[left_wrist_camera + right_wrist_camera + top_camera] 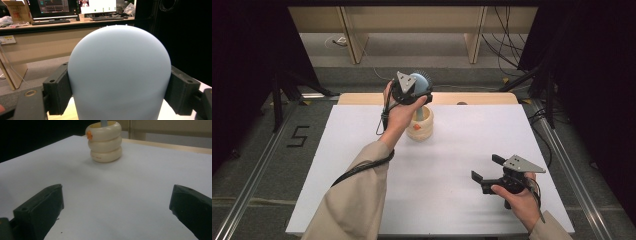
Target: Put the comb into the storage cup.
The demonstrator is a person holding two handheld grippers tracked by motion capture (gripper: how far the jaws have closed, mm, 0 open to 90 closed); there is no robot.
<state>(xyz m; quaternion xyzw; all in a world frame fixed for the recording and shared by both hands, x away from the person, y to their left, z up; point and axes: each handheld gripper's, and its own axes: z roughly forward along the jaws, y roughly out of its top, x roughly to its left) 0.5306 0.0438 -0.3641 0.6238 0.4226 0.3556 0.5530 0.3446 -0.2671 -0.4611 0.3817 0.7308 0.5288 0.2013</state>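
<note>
Scene: white tabletop (362, 150) seen from above, a person in a beige sleeve (357, 200) working a hand-held two-jaw gripper in each hand.

Left gripper: left gripper (414, 90) is raised over the far middle of the table, above a cream, ribbed, ring-stacked plastic holder (420, 125); its two black jaws are clamped on a pale blue, smooth, dome-topped brush head (119, 72), one pad pressing each side of it.

Brush: high view shows the pale blue head (421, 80) edged with short dark bristles, lifted above the holder's rim, with a pale blue handle (419, 113) running down from it into the holder's mouth.

Holder: it stands upright on the far half of the table, just beside the person's left wrist; an orange mark (89, 136) sits on its upper ring, small lettering on its lowest ring is too small to read, and the blue handle (104, 123) rises out of its top.

Right gripper: right gripper (487, 172) is held low over the near right part of the table, well apart from the holder; its black jaws are spread wide with only bare tabletop between them, gripping nothing.

Backdrop: wooden desk with monitors and keyboards (62, 15), dark curtain to one side.
</note>
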